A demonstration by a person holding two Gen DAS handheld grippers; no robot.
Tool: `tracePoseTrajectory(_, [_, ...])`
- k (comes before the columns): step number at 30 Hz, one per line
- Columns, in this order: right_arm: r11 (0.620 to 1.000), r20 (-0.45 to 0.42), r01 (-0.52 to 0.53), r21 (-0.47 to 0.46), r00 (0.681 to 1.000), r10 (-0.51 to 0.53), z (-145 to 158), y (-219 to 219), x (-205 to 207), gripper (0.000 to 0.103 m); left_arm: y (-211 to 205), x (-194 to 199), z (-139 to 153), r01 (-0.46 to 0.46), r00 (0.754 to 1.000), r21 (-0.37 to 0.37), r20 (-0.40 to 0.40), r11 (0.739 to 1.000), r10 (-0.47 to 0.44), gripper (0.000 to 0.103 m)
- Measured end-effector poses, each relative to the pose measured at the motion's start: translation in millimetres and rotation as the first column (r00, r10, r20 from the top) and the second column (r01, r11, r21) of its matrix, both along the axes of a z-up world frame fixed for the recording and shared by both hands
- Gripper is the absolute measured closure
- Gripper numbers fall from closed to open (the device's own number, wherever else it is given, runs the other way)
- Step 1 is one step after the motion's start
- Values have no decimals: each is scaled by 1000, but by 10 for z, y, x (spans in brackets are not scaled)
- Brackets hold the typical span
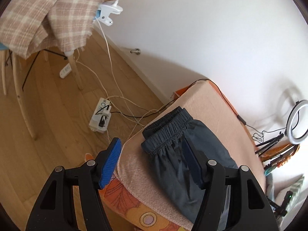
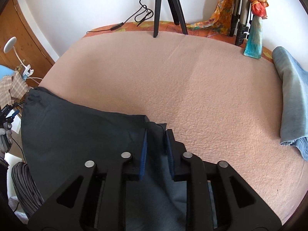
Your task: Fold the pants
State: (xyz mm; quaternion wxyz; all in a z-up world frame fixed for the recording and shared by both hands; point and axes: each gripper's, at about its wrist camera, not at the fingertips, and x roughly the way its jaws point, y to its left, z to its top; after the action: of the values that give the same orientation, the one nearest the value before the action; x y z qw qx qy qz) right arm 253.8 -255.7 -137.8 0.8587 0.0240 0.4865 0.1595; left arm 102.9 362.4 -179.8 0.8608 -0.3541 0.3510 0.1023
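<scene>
with the dark grey elasticated pants lying at the pink blanketed bench's corner, the left gripper gaped, released; the right gripper loosely straddled cloth and needed a firmer pinch.

plaid blanket, power strip, blue cloth.

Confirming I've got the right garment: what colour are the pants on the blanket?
Dark charcoal grey pants, plain, with a gathered elastic waistband; clearest in the left wrist view.

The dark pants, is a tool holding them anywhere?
No. Both the left tool and right tool stand open over the pants.
</scene>
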Motion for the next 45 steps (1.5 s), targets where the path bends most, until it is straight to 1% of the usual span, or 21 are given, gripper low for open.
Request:
tracePoseTrajectory(2, [999,24,3,41,1000,-4,126,4,-143,69,69,-4,-69,-2,1000,-52,0,999,2,38])
tracePoseTrajectory(5, [996,41,-7,85,999,3,249,38,-332,69,102,65,-186,8,1000,-112,-6,994,-9,38])
tracePoseTrajectory(8, [997,58,-15,77,998,10,335,131,-453,69,52,157,-240,25,1000,-95,-7,995,-25,38])
tracePoseTrajectory(11, [997,69,-33,73,997,28,414,237,-537,69,-19,215,-265,47,999,-59,3,997,-47,43])
tracePoseTrajectory(12, [997,71,-43,69,997,38,439,297,-572,69,-37,222,-261,56,998,-39,8,998,-55,55])
tracePoseTrajectory(13, [997,72,-54,63,996,50,459,367,-588,69,-61,237,-261,68,998,-23,11,997,-68,63])
tracePoseTrajectory(14, [996,74,-65,56,995,60,484,441,-575,69,-87,254,-261,79,997,-4,9,997,-79,79])
tracePoseTrajectory(15, [996,78,-75,48,994,71,500,511,-567,69,-116,271,-257,87,996,22,5,996,-87,83])
tracePoseTrajectory(19, [992,71,-115,50,991,111,514,819,-537,69,-181,343,-236,114,993,120,20,986,-117,86])
tracePoseTrajectory(21, [989,58,-144,40,988,142,477,1015,-494,69,-164,384,-239,112,993,140,11,984,-114,86])
tracePoseTrajectory(23, [983,53,-180,23,982,179,452,1219,-472,69,-118,384,-220,109,993,133,26,985,-113,86])
tracePoseTrajectory(25, [976,48,-216,22,975,215,438,1407,-473,69,-64,375,-218,121,992,116,32,986,-126,81])
tracePoseTrajectory(26, [972,47,-233,22,972,232,432,1494,-480,69,-36,373,-234,136,990,98,33,986,-140,67])
tracePoseTrajectory(27, [968,46,-248,24,968,247,424,1574,-489,69,-12,375,-254,138,990,87,19,987,-140,45])
tracePoseTrajectory(28, [965,42,-261,30,965,260,416,1644,-495,69,-1,377,-265,135,991,80,11,988,-137,40])
tracePoseTrajectory(31, [955,28,-291,49,956,290,384,1839,-512,69,-8,400,-319,177,984,63,18,982,-178,40])
tracePoseTrajectory(35, [948,13,-314,43,949,314,349,2015,-530,69,-141,481,-357,220,975,115,8,969,-222,40])
tracePoseTrajectory(38, [949,6,-313,36,950,313,341,2065,-536,69,-205,517,-369,239,969,128,26,962,-245,43])
tracePoseTrajectory(39, [950,4,-311,33,951,311,347,2067,-536,69,-227,524,-368,242,968,139,27,960,-248,48])
tracePoseTrajectory(41, [951,1,-307,28,952,308,349,2070,-544,69,-266,516,-346,243,968,169,26,955,-251,50])
tracePoseTrajectory(45, [954,-4,-299,19,954,299,356,2048,-535,69,-299,453,-269,226,969,211,50,951,-242,59])
